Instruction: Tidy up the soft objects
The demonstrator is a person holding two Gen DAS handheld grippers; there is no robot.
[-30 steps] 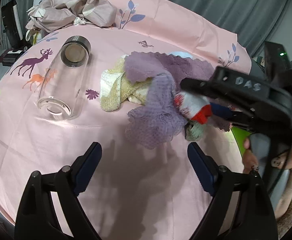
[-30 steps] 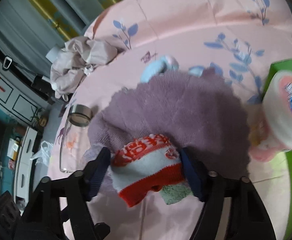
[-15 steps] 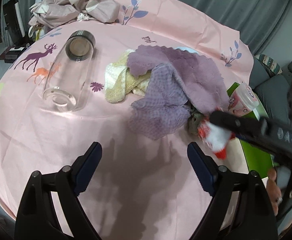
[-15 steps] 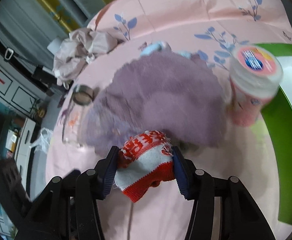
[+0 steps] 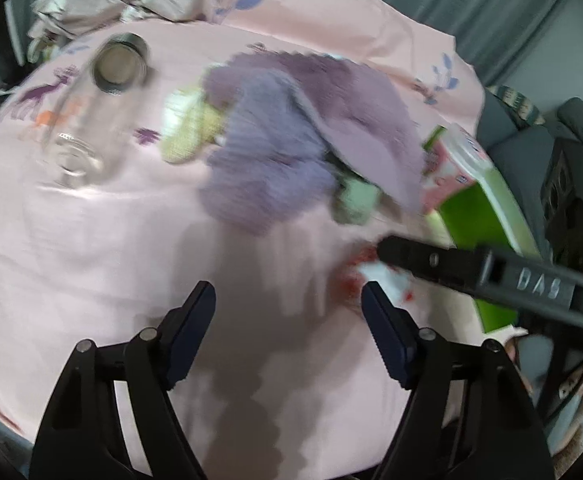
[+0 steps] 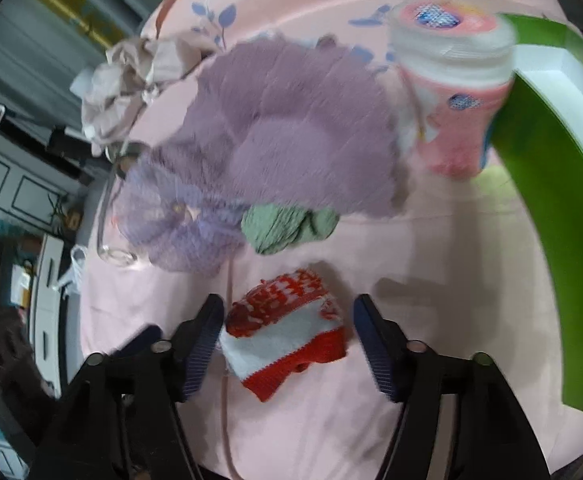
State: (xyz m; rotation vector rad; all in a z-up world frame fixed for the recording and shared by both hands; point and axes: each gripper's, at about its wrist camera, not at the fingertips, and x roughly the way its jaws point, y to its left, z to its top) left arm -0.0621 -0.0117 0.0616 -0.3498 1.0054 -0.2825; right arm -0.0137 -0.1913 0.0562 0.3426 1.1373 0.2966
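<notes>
Your right gripper (image 6: 287, 336) is opening around the red-and-white sock (image 6: 285, 330), folded, lying crosswise between the fingers, pads clear. Your left gripper (image 5: 287, 312) is closing, empty.

Soft, even light; both fisheye views motion-blurred, edges bent inside dark corners, grey shadows on the pink sheet (image 5: 91, 248).

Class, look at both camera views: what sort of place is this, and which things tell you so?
Probably a room in a home: a round table under a pink printed cloth, heaped towels, grey curtains behind, and panelled cabinets at the side.
</notes>
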